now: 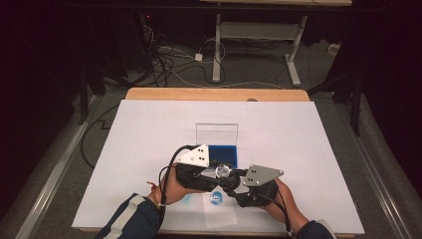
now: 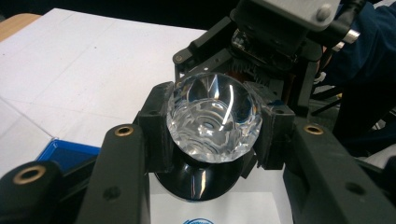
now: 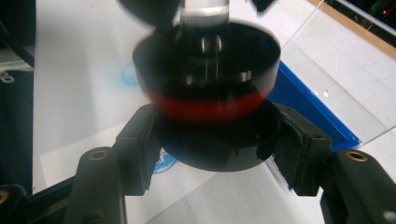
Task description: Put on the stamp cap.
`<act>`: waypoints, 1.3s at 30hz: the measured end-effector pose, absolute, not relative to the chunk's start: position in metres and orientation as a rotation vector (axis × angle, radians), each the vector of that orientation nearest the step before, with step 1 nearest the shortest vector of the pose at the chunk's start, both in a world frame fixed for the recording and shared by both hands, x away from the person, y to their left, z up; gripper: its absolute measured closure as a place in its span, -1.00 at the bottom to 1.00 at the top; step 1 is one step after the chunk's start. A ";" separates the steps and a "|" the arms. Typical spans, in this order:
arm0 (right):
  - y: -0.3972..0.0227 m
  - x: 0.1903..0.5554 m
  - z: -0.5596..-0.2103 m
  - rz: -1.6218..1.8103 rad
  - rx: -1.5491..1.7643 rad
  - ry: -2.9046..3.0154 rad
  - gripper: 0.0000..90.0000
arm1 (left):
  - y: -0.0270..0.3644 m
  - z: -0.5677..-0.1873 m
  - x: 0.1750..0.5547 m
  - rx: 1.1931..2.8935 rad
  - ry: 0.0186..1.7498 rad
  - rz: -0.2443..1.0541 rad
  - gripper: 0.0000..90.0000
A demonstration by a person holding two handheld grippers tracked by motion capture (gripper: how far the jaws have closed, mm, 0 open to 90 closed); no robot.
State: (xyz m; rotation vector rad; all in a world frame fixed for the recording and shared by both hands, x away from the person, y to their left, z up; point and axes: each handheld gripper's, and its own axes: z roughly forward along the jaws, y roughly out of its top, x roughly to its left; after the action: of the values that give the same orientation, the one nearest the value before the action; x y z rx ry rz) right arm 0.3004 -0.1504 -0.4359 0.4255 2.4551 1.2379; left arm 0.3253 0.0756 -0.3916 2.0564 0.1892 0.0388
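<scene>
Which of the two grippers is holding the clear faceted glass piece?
The left gripper: its jaws clamp the clear faceted piece, while the right gripper grips the round black base instead.

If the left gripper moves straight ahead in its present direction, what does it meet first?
Probably the right gripper, directly behind the clear faceted lens that the left gripper holds. The depth between them is unclear.

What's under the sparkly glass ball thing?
Right below the clear faceted knob, held by the left gripper, sits a round black base. Their joint is hidden. Underneath lies white paper.
</scene>
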 end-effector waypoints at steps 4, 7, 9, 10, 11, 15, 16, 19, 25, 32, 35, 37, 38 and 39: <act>-0.150 0.299 -0.435 1.269 0.413 2.451 -0.15 | 0.075 -0.393 0.326 2.049 0.192 0.037 0.20; -0.149 0.298 -0.436 1.281 0.419 2.452 -0.15 | 0.075 -0.394 0.326 2.036 0.188 0.024 0.20; -0.149 0.299 -0.436 1.292 0.421 2.452 -0.15 | 0.074 -0.394 0.326 2.034 0.187 0.027 0.20; -0.149 0.299 -0.436 1.301 0.420 2.452 -0.15 | 0.074 -0.394 0.326 2.031 0.186 0.022 0.20; -0.150 0.298 -0.436 1.318 0.421 2.451 -0.15 | 0.074 -0.395 0.326 2.022 0.183 0.016 0.20; -0.150 0.297 -0.436 1.328 0.420 2.445 -0.15 | 0.073 -0.397 0.326 2.011 0.179 0.013 0.20; -0.150 0.297 -0.436 1.334 0.423 2.443 -0.15 | 0.073 -0.397 0.326 2.009 0.178 0.010 0.20; -0.150 0.297 -0.436 1.342 0.429 2.440 -0.15 | 0.074 -0.399 0.327 2.001 0.180 -0.005 0.20; -0.150 0.295 -0.437 1.340 0.422 2.442 -0.15 | 0.073 -0.401 0.327 2.007 0.179 -0.013 0.20; -0.150 0.295 -0.438 1.335 0.421 2.446 -0.15 | 0.074 -0.402 0.328 2.005 0.180 -0.020 0.19; -0.151 0.295 -0.438 1.338 0.423 2.447 -0.15 | 0.074 -0.403 0.329 2.005 0.182 -0.027 0.19; -0.151 0.295 -0.438 1.333 0.423 2.448 -0.15 | 0.074 -0.404 0.329 2.002 0.185 -0.030 0.19; -0.151 0.295 -0.438 1.332 0.423 2.449 -0.15 | 0.074 -0.404 0.329 2.003 0.185 -0.031 0.20; -0.151 0.295 -0.438 1.329 0.423 2.447 -0.15 | 0.074 -0.404 0.329 2.001 0.186 -0.033 0.19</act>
State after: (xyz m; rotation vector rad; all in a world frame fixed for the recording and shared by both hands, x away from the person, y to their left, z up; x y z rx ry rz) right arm 0.2948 -0.1509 -0.4382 0.4230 2.4474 1.3293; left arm 0.3294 0.0742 -0.4041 2.0011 0.1861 -0.0333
